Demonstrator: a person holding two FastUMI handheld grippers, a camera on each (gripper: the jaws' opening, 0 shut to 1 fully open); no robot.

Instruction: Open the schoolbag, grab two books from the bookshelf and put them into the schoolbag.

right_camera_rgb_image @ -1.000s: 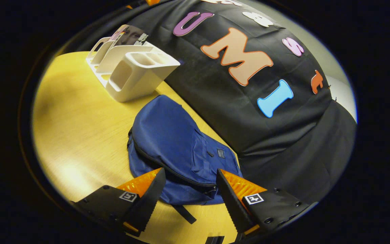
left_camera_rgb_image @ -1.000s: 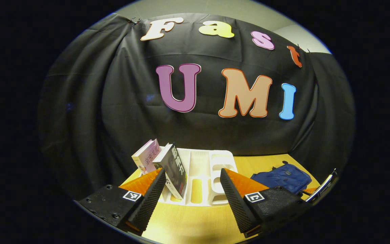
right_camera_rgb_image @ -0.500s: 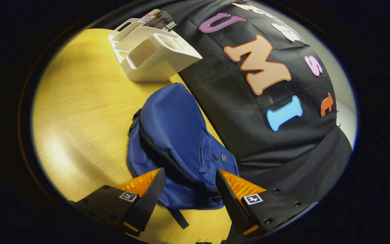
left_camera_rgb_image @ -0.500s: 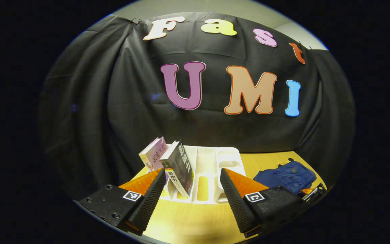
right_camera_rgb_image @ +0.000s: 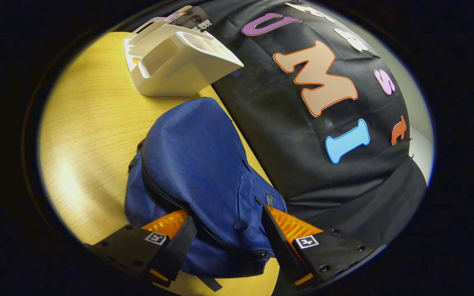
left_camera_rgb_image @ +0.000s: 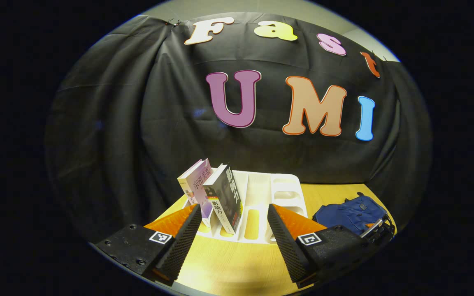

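Straddling the schoolbag (right_camera_rgb_image: 204, 172), right gripper (right_camera_rgb_image: 226, 228) fingers apart; left gripper (left_camera_rgb_image: 233, 224) also apart, holding nothing

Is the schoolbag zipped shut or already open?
Shut: the schoolbag lies flat on the table, its zipper closed along the visible edge.

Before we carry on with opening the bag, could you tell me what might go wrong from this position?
1. The right gripper is open over the zipped schoolbag; closing here may pinch loose fabric rather than the zipper pull.
2. The bag lies unheld on the table, so tugging the zipper may drag it.
3. Two books lean in the white bookshelf; a careless grab could tip them.
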